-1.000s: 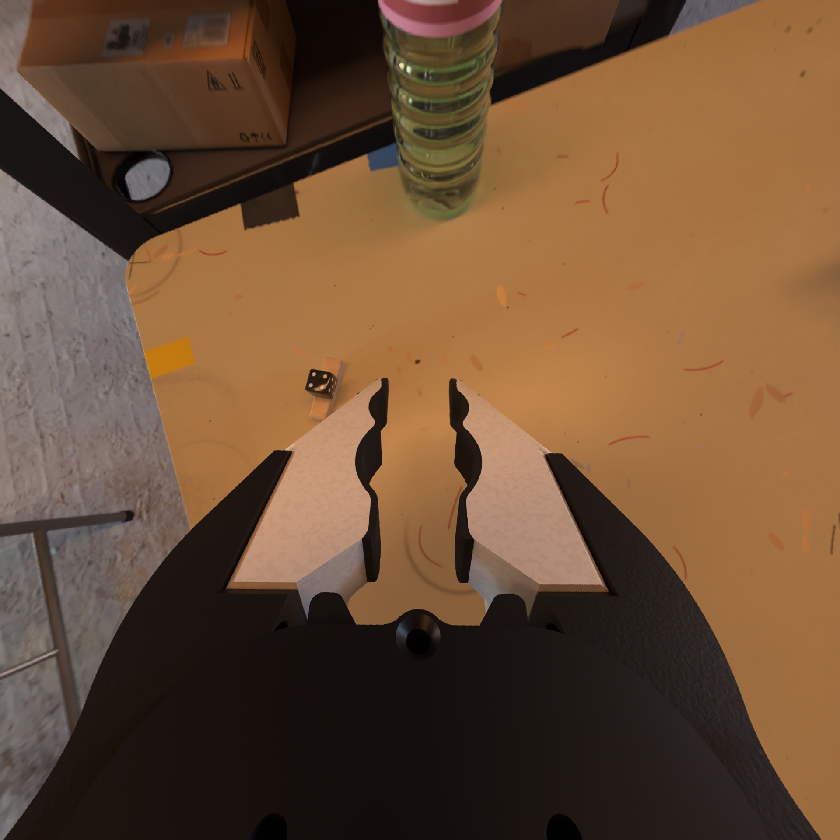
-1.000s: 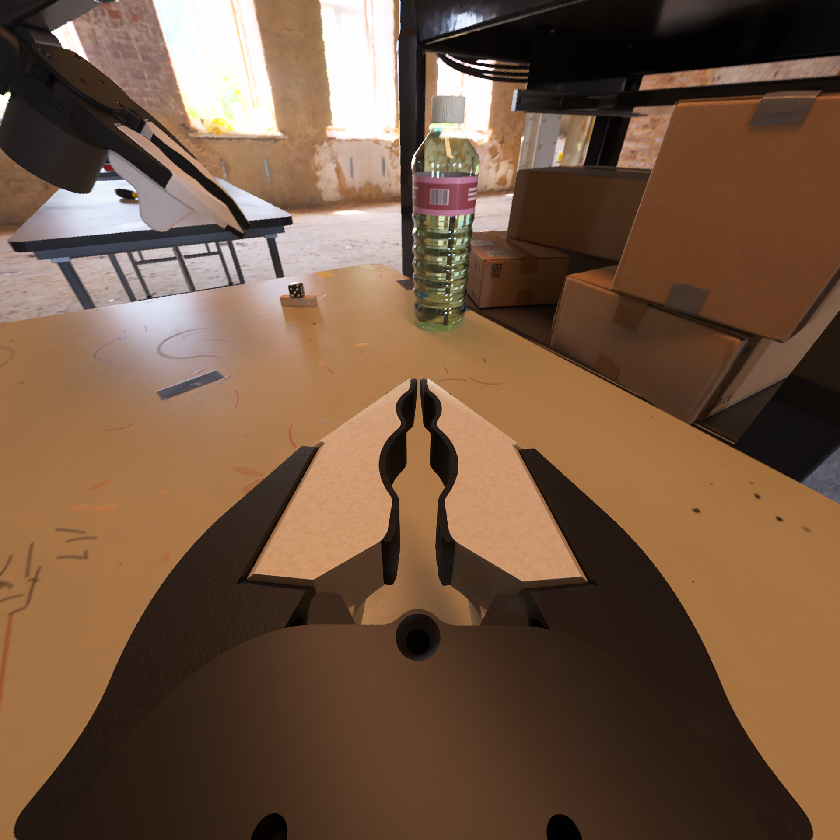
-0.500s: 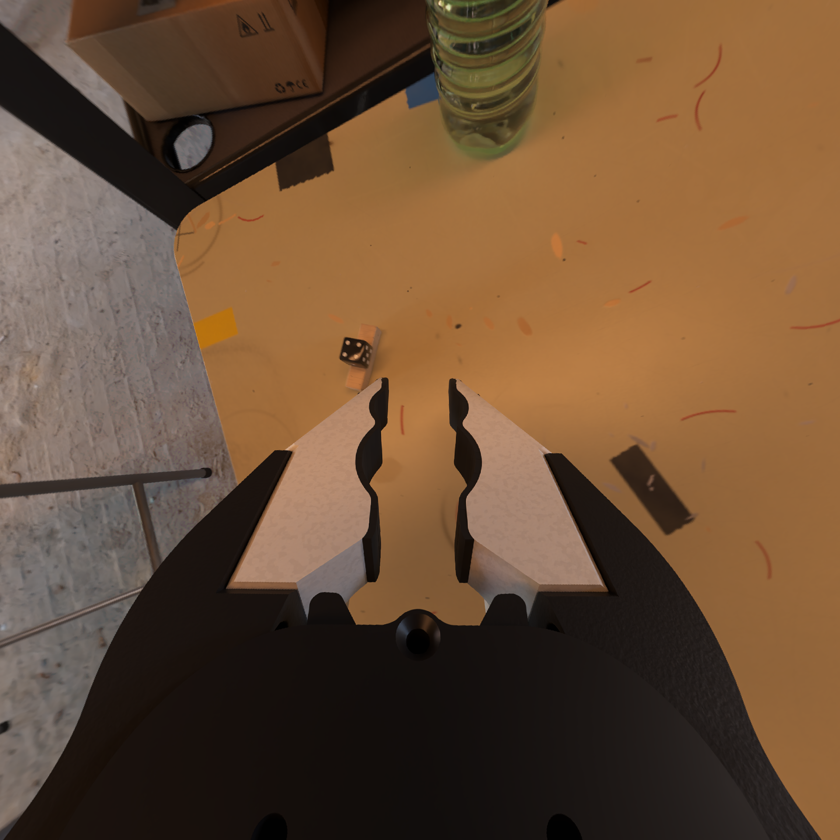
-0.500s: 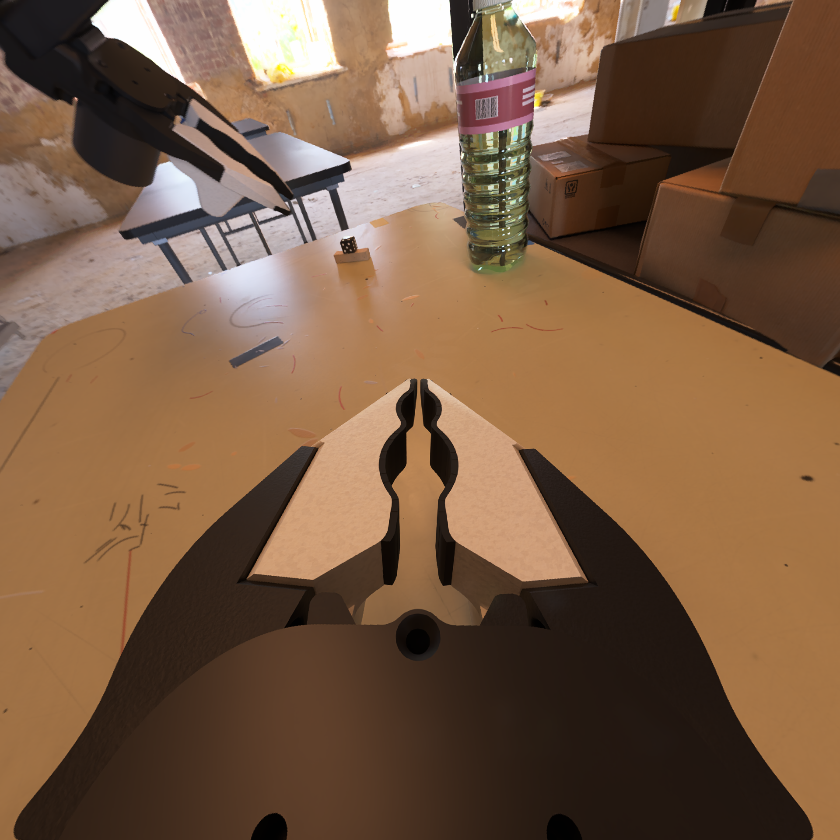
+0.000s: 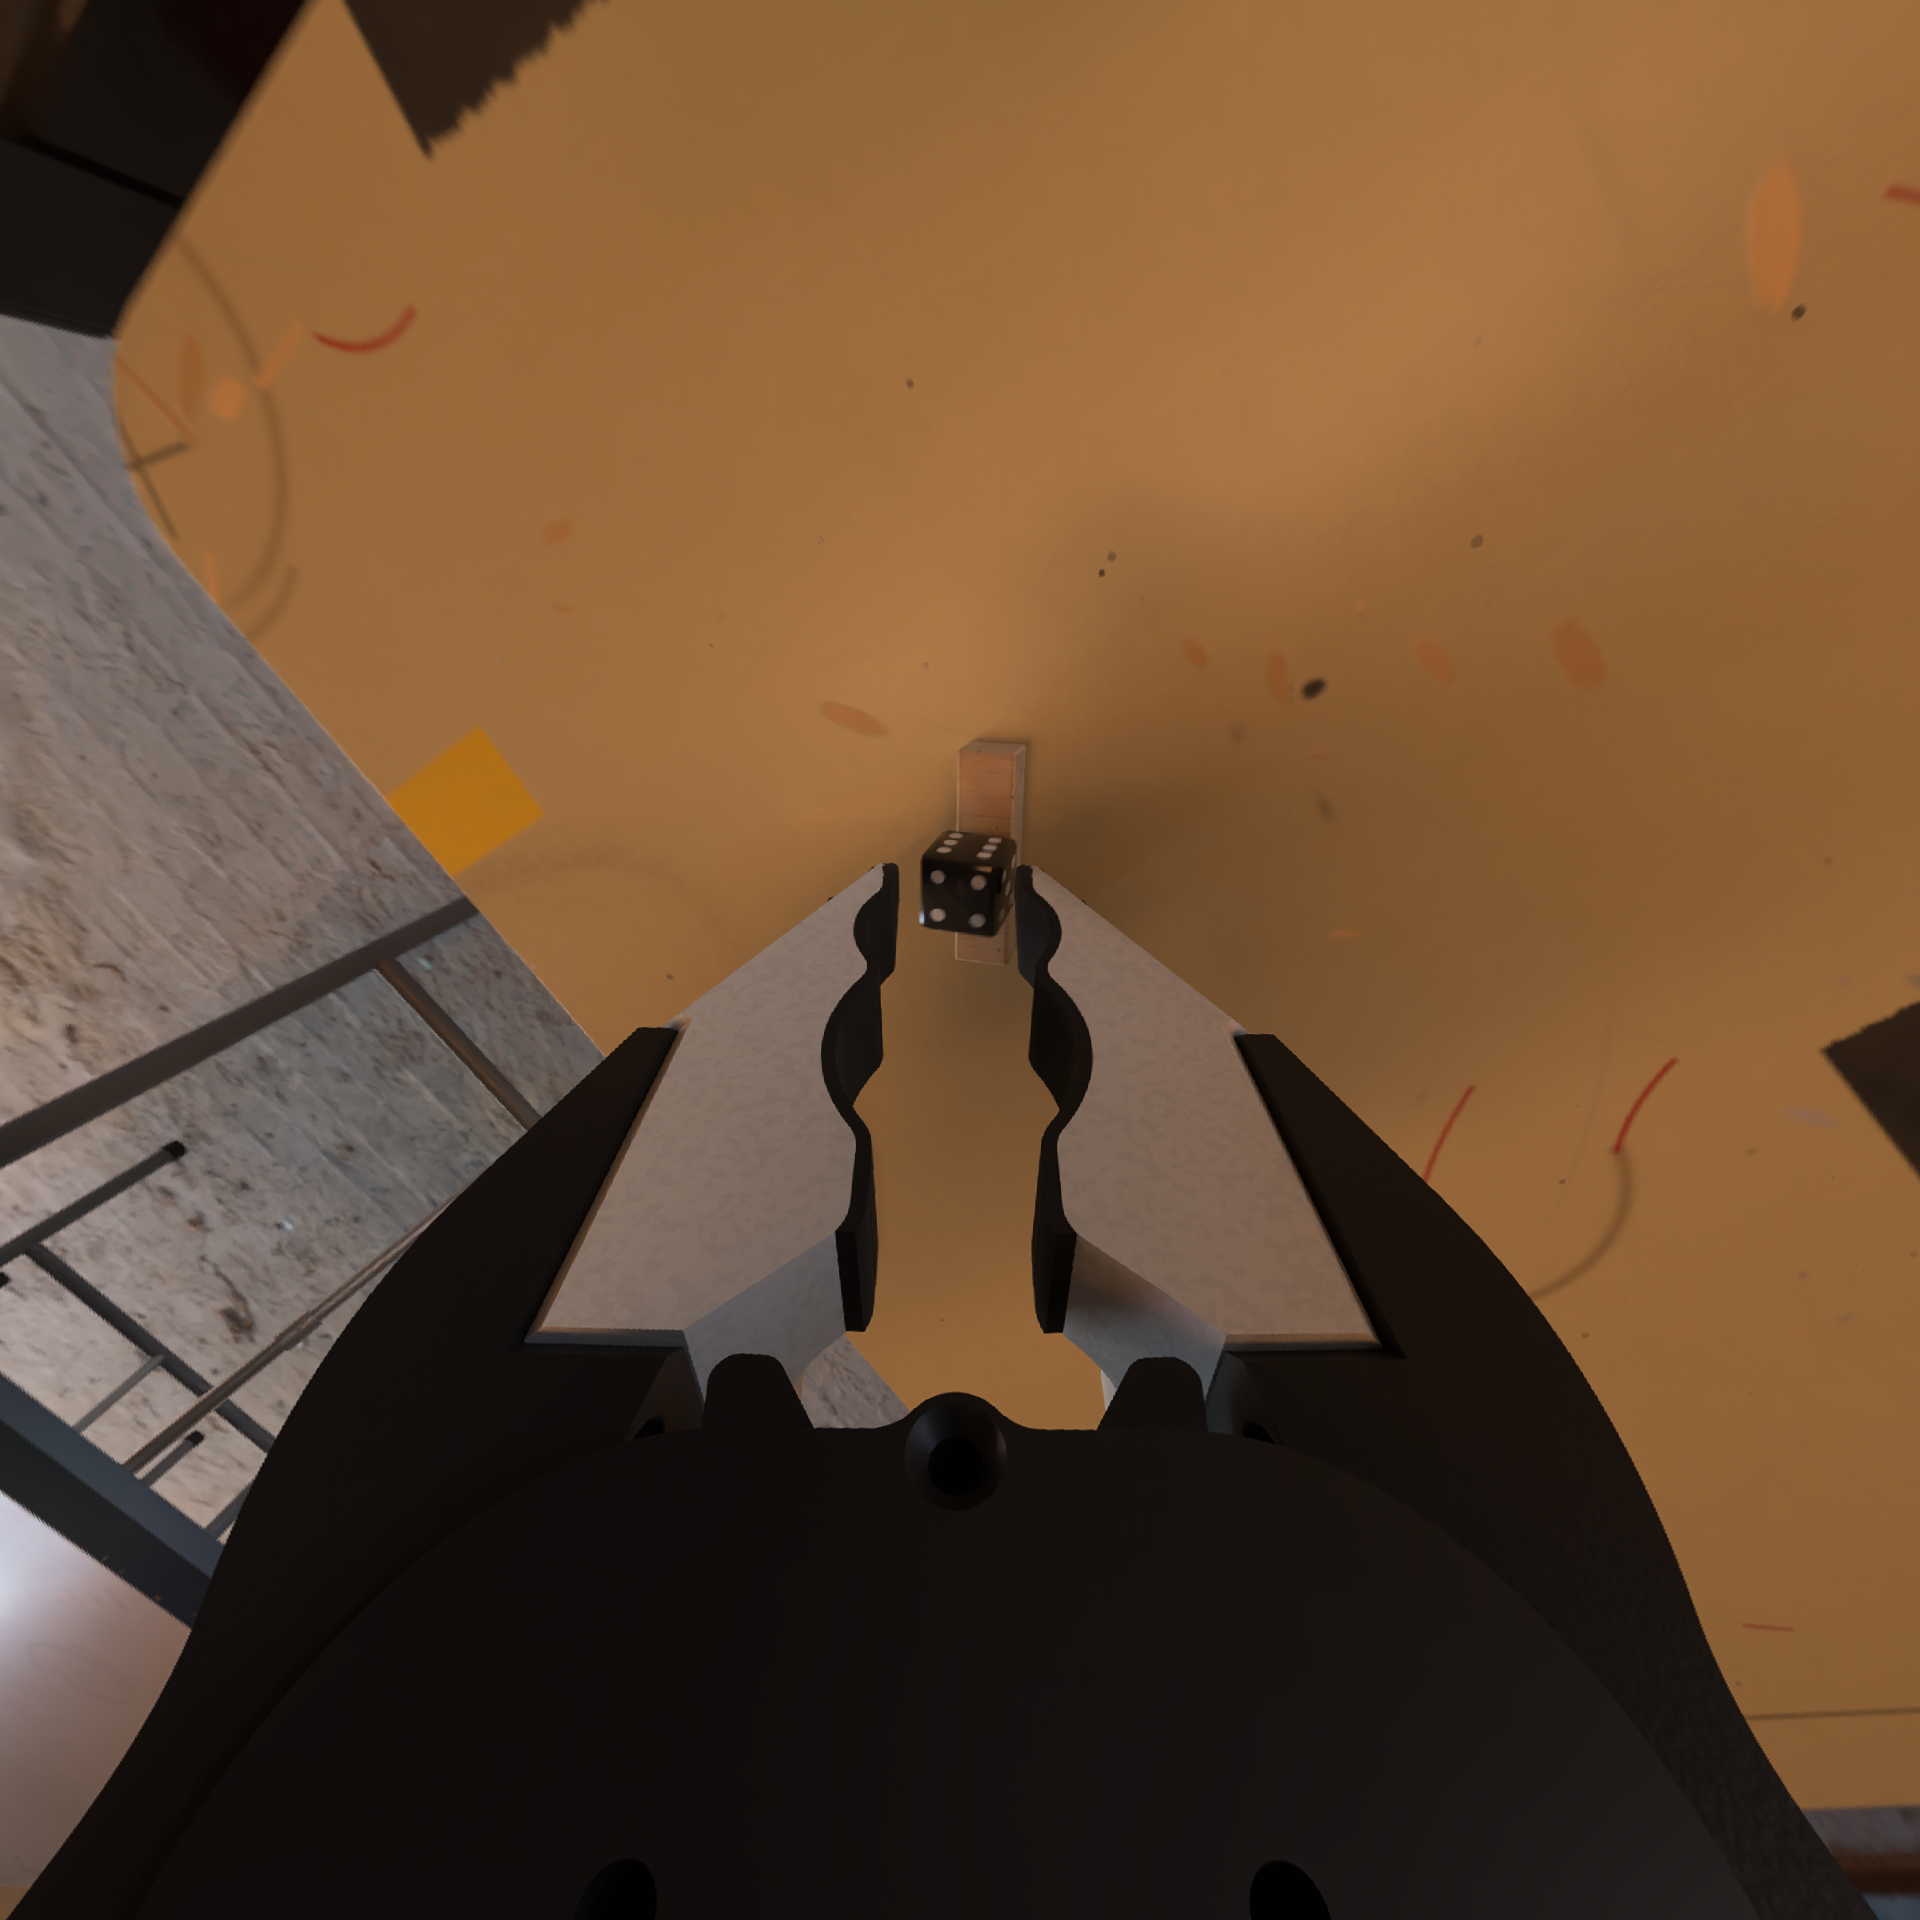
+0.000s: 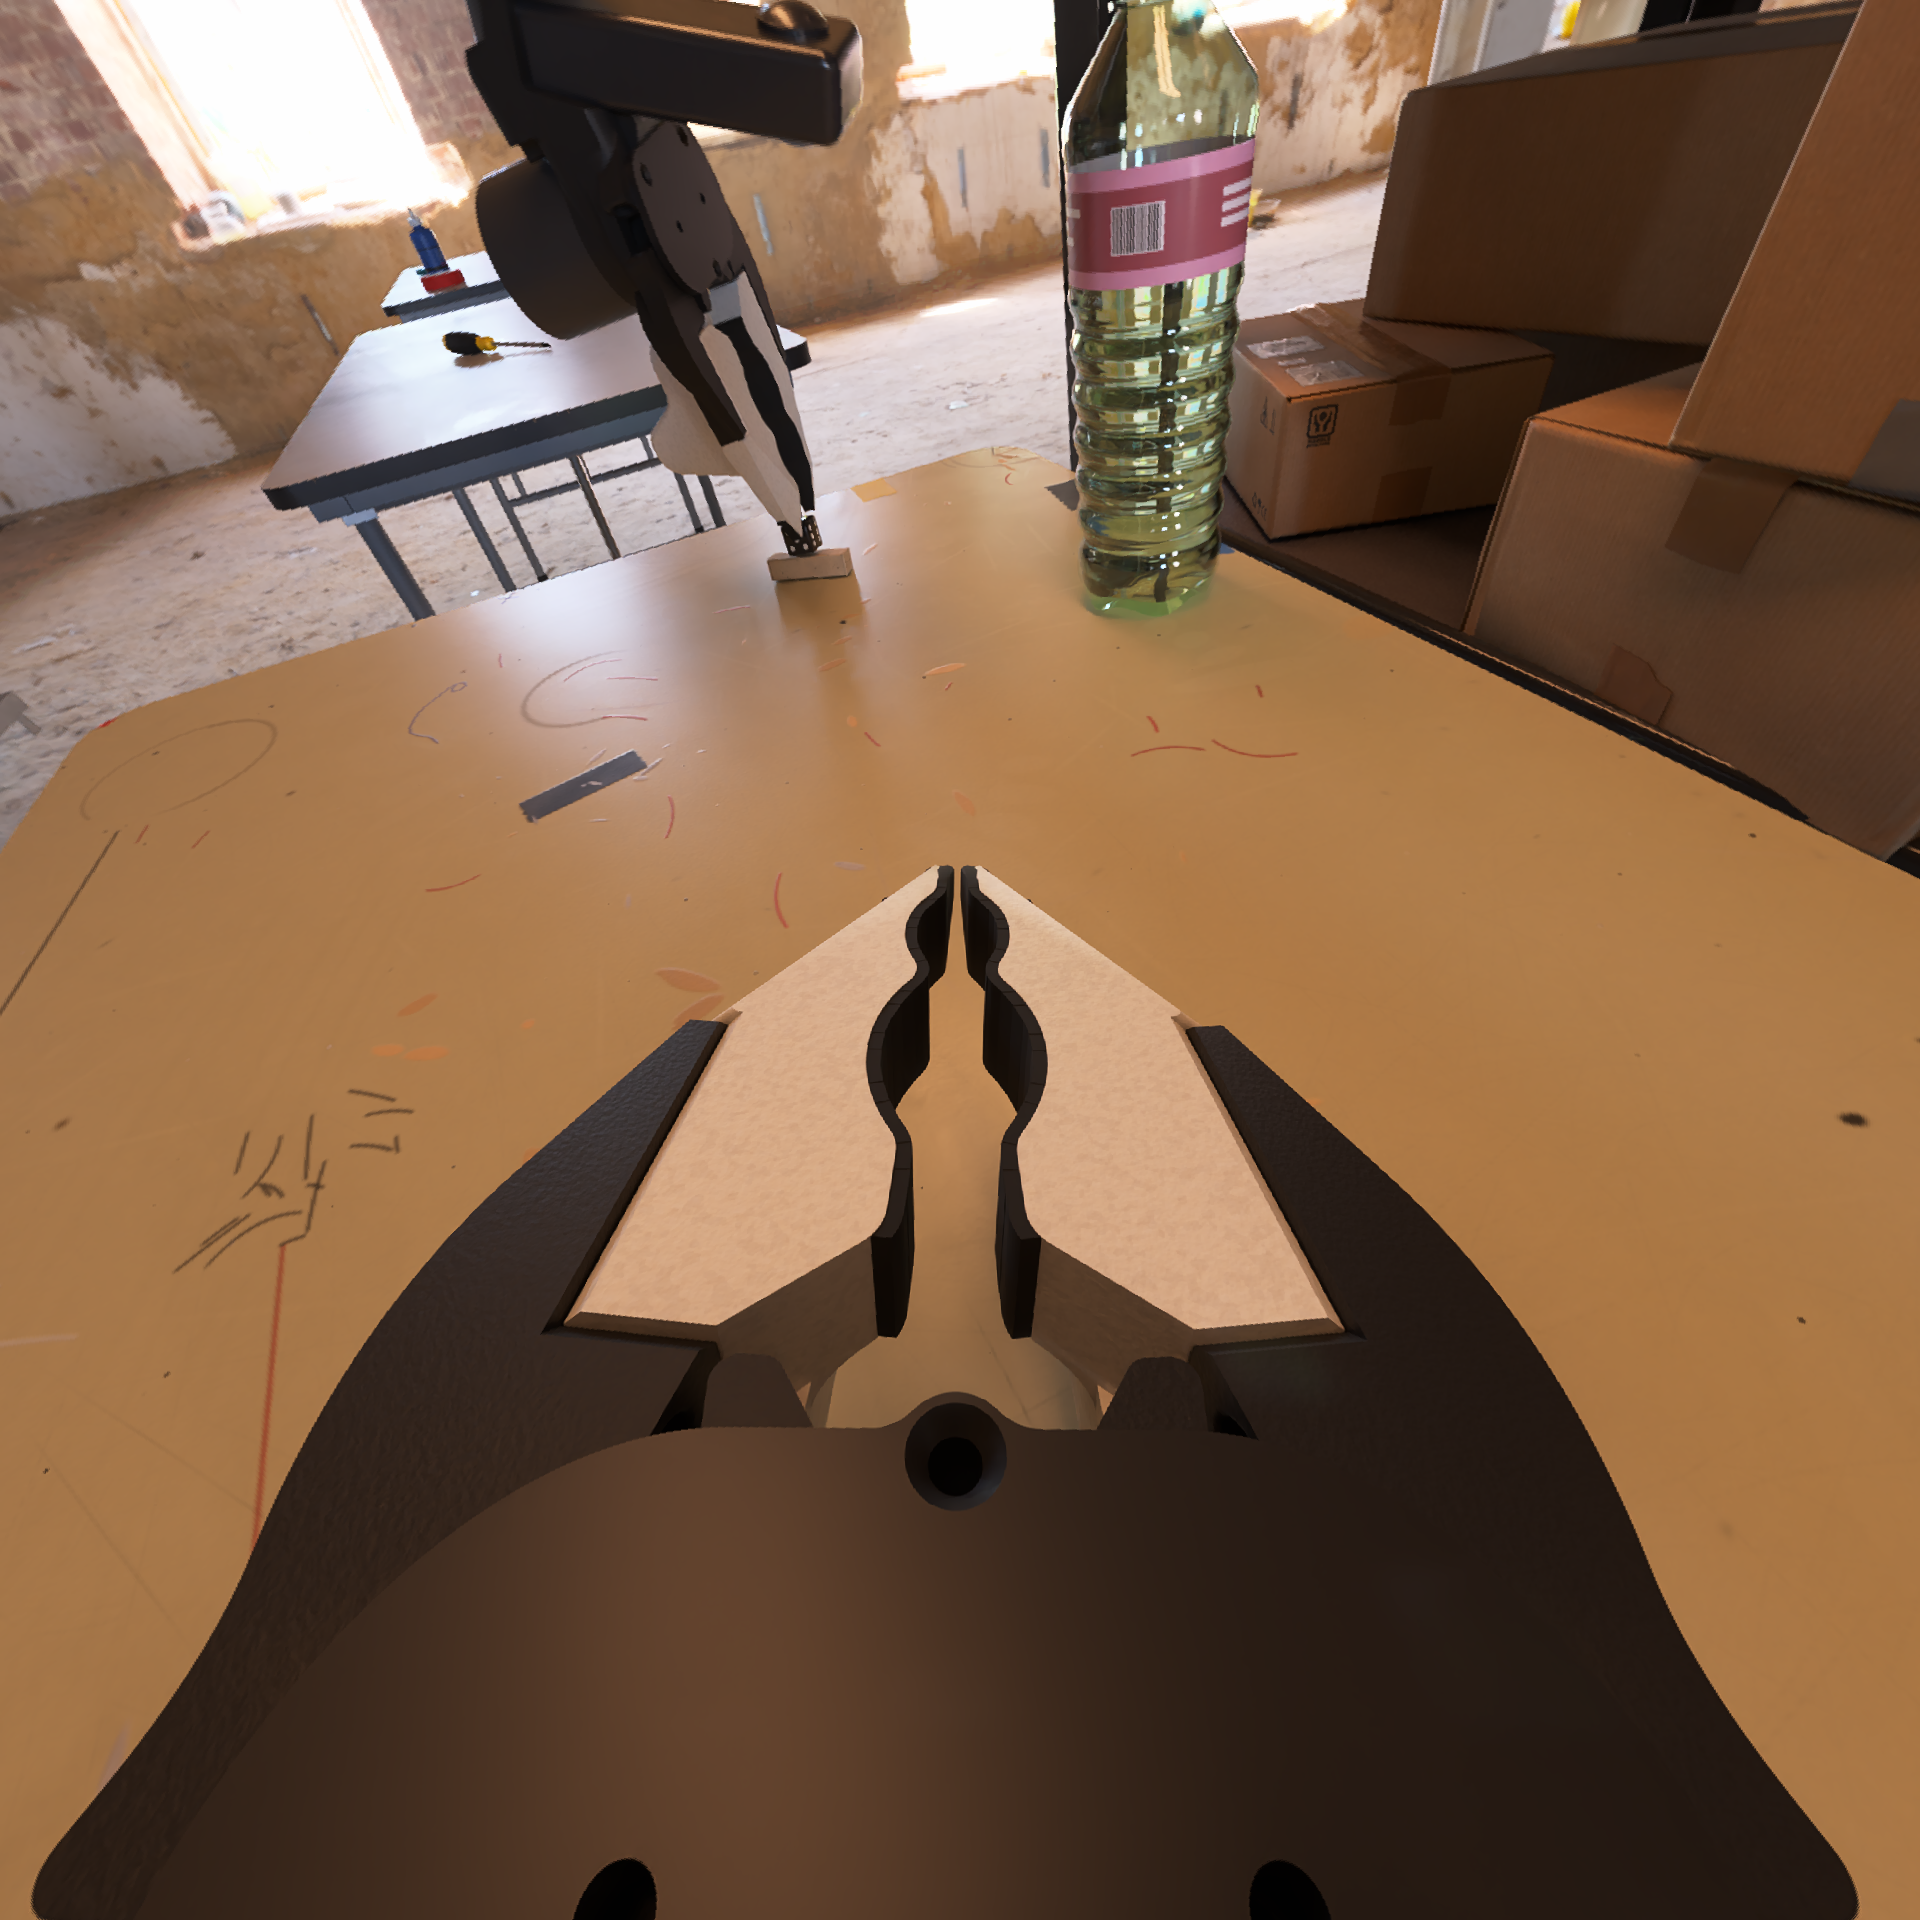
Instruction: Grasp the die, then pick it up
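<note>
The black die (image 5: 966,883) with white pips sits on a small wooden block (image 5: 989,788) near the left edge of the tan table (image 5: 1351,468). My left gripper (image 5: 954,878) is open and points steeply down, its fingertips on either side of the die; the right tip is close against it and a small gap shows on the left. In the right wrist view the left gripper (image 6: 798,514) stands over the die (image 6: 802,537) and block (image 6: 810,564). My right gripper (image 6: 954,878) is shut and empty, low over the table's near middle.
A tall plastic bottle (image 6: 1153,364) of yellowish liquid stands right of the die. Cardboard boxes (image 6: 1714,623) are stacked along the table's right side. The table edge and the floor (image 5: 156,831) lie just left of the die. A dark table (image 6: 468,416) stands beyond.
My left gripper has come down and turned over the die, which now sits between its open tips. My right gripper's view has shifted a little closer; it stays shut.
</note>
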